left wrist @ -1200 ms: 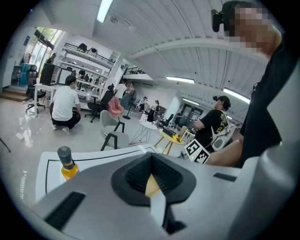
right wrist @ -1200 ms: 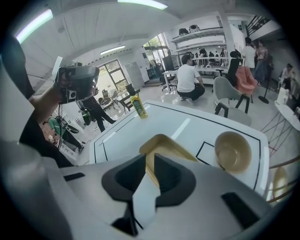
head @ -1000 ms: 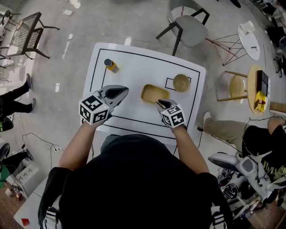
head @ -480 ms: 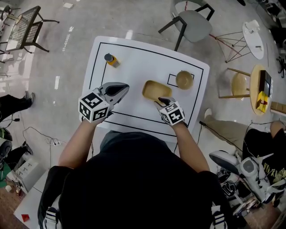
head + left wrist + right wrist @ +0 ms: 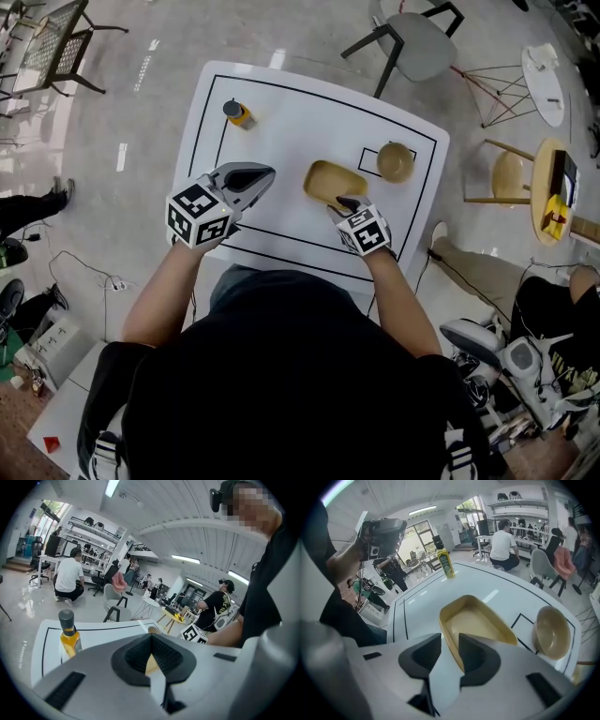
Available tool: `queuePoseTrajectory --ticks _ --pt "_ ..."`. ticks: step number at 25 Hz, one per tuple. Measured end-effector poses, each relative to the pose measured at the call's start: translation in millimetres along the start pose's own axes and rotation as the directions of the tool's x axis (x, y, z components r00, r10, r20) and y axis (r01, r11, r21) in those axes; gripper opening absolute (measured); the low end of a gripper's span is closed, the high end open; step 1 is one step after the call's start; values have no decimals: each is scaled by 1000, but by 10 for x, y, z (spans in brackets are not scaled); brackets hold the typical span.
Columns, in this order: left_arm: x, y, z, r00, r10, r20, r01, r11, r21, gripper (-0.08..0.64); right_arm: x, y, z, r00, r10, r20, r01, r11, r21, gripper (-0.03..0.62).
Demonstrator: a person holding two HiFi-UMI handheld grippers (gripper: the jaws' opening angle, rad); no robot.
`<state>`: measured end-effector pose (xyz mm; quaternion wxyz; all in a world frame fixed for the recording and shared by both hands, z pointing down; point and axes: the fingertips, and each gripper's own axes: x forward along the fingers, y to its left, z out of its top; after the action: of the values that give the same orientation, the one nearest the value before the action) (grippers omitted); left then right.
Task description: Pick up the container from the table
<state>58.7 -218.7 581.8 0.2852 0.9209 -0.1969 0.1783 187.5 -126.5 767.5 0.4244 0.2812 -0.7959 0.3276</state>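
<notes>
One wall of the container (image 5: 480, 620) sits between my right gripper's (image 5: 447, 639) jaws, just opened wide, gripping nothing; a shallow bite could slip off.

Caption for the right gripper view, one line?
Right gripper, jaws just opened wide, straddles the near wall of the yellow container; a tan bowl sits to its right.

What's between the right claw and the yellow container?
Nothing. In the right gripper view the near wall of the yellow container stands between the jaws of the right claw, which have just been opening and do not press it.
</notes>
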Motion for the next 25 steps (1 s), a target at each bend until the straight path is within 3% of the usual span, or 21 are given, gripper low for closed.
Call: queuePoseTrajectory --ticks 25 --pt "81 240 -210 1000 23 -14 -23 998 -54 6 329 -27 -262 985 -38 -170 1 977 -215 121"
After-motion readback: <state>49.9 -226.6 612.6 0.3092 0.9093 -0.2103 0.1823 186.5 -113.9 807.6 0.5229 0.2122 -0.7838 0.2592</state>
